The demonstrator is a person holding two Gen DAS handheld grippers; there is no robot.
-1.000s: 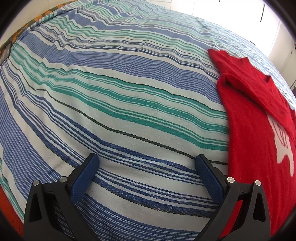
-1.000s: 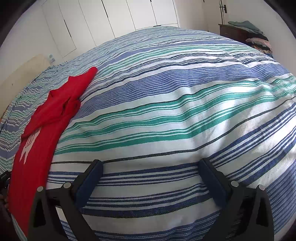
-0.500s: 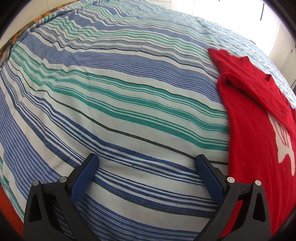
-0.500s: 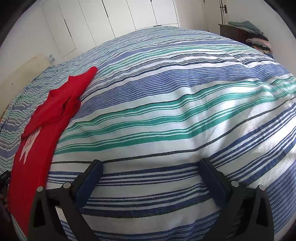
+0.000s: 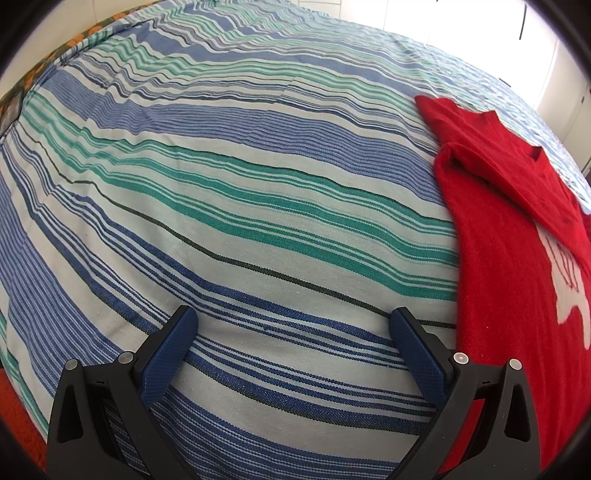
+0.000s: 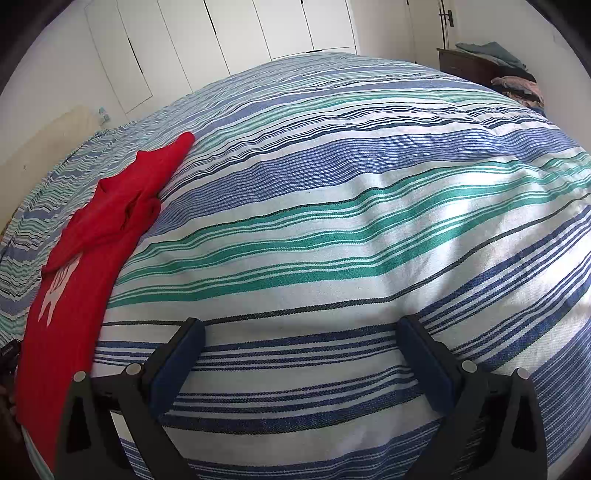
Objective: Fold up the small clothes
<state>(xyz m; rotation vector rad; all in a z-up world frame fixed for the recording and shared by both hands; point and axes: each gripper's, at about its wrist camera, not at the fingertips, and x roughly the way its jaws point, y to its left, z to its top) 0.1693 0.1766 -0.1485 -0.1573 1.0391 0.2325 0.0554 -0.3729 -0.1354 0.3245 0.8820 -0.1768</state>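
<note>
A small red garment (image 5: pixel 506 251) with a white print lies on the striped bed cover (image 5: pixel 240 192), partly folded, a sleeve laid across its top. It fills the right side of the left wrist view and the left side of the right wrist view (image 6: pixel 85 273). My left gripper (image 5: pixel 293 321) is open and empty over bare cover, just left of the garment's edge. My right gripper (image 6: pixel 301 330) is open and empty over bare cover, to the right of the garment.
White wardrobe doors (image 6: pixel 236 33) stand beyond the bed. A dark dresser (image 6: pixel 476 66) with piled clothes is at the far right. An orange patterned edge (image 5: pixel 74 40) shows at the bed's far left.
</note>
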